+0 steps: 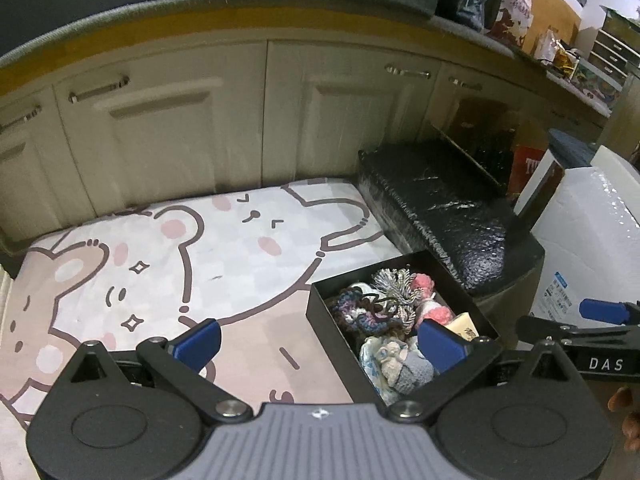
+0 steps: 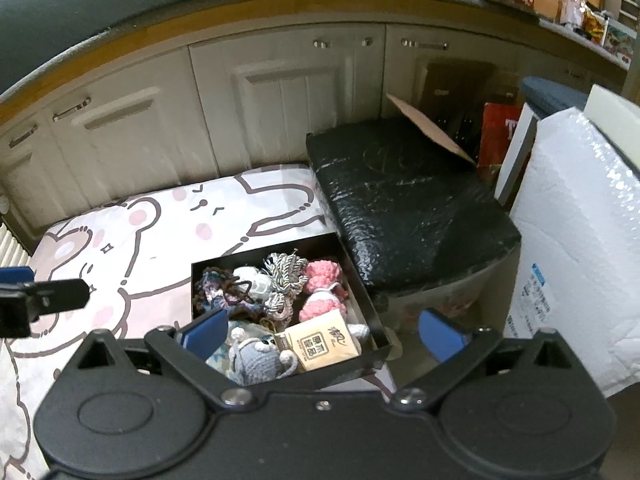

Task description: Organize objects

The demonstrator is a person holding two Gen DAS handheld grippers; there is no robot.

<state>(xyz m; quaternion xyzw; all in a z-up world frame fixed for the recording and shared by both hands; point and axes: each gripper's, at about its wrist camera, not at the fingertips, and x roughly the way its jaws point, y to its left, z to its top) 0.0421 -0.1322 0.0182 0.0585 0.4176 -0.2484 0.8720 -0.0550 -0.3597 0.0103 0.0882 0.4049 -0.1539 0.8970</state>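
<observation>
Box (image 2: 360,280) of knitted toys sits at the mat's (image 2: 120,220) right edge, directly below the spread, empty right gripper (image 2: 320,336); left gripper (image 1: 316,344), also spread, hangs beside it.

Cream cabinet doors (image 1: 160,128), cartoon-bear mat (image 1: 160,264), cluttered countertop (image 2: 520,4)

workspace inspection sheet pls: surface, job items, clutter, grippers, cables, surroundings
Surface: cartoon bear mat, bare apart from the box at its right edge.
Job's things: open black box holding crocheted pieces, among them a pink one and a grey figure, plus a tan packet.
Clutter: black wrapped bundle beside the box; white bubble-wrap parcel further right.
Grippers: left gripper open, holding nothing; right gripper open, holding nothing, above the box.
Cables: nothing seen.
Surroundings: cream cabinet doors behind the mat; crowded countertop above.
</observation>
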